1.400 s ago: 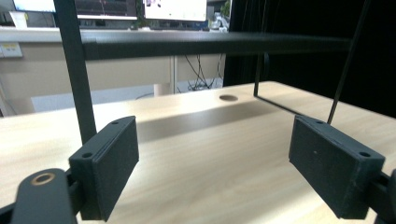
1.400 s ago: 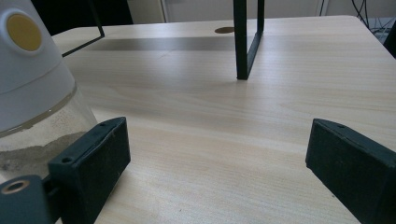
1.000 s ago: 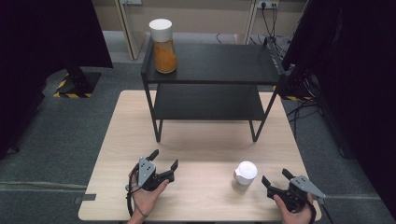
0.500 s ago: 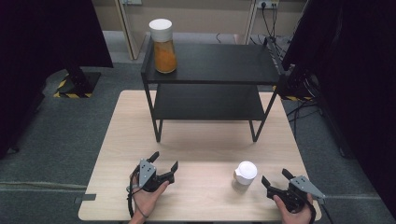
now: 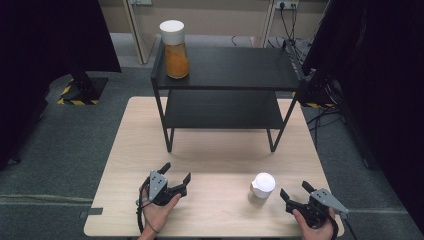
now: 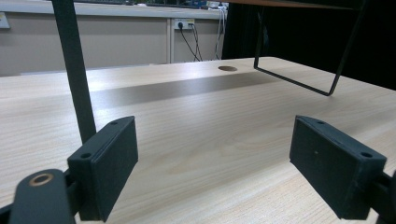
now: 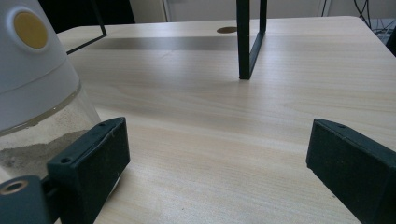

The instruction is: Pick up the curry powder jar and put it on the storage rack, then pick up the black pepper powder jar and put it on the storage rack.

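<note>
Jar approached by spread right tongs (image 5: 294, 192).
The white-capped jar (image 5: 262, 186) on the bench (image 5: 220, 155) should be centred between the jaws before squeezing; left tongs (image 5: 175, 172) rest spread, empty.

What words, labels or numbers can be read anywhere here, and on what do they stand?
None can be read.
White-capped jar on the table: a plain yellow round spot on its cap, no writing.
Jar of orange powder on the black shelf: no label visible.
Small sign on the far wall: too blurred to read.
</note>
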A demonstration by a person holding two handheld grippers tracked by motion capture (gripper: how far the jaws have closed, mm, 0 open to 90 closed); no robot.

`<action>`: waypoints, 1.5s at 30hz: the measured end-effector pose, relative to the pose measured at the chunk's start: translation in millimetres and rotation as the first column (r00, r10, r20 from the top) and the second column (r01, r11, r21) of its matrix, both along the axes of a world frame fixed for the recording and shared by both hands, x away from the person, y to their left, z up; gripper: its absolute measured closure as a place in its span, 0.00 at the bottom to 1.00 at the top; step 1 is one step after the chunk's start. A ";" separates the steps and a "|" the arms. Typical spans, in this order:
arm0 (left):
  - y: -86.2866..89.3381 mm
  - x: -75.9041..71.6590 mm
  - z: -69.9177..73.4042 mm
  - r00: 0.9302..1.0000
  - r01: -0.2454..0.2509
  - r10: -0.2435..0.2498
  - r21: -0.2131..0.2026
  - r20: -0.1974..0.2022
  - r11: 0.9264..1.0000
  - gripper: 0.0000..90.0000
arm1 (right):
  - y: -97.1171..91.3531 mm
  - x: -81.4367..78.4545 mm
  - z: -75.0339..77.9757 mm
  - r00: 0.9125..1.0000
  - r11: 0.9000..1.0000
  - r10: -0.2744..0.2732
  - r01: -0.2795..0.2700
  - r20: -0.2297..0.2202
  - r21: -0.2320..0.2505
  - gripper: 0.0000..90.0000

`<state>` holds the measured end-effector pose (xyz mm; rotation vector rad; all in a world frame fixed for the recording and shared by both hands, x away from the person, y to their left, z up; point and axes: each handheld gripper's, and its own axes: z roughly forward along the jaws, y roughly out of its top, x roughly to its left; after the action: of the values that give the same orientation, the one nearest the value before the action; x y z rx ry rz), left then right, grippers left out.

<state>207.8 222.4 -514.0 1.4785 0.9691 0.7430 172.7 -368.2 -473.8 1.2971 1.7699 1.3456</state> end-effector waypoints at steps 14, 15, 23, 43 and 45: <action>-1.2 0.7 1.4 1.000 0.007 -0.007 0.019 0.001 1.000 0.16 | -5.2 -5.2 -1.5 0.999 0.999 0.036 -0.036 0.026 -0.010 0.07; -1.3 1.1 1.4 1.000 0.008 -0.008 0.019 0.001 1.000 0.16 | -5.9 -5.5 -0.3 0.999 0.999 0.047 -0.046 0.027 -0.014 0.07; -2.0 1.1 1.2 1.000 0.012 -0.012 0.029 0.008 1.000 0.16 | -7.9 -7.5 7.2 0.991 0.991 0.126 -0.124 0.034 -0.049 0.07; -1.8 2.2 1.6 1.000 0.013 -0.013 0.026 0.003 1.000 0.16 | 12.2 14.8 14.0 0.939 0.938 0.343 -0.340 0.036 -0.073 0.08; -1.9 2.1 1.6 1.000 0.013 -0.013 0.026 0.004 1.000 0.16 | 15.2 17.1 14.0 0.935 0.934 0.352 -0.348 0.037 -0.075 0.09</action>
<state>209.9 220.5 -512.5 1.5044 0.9490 0.7517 189.8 -353.0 -459.8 0.9305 2.0619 1.4756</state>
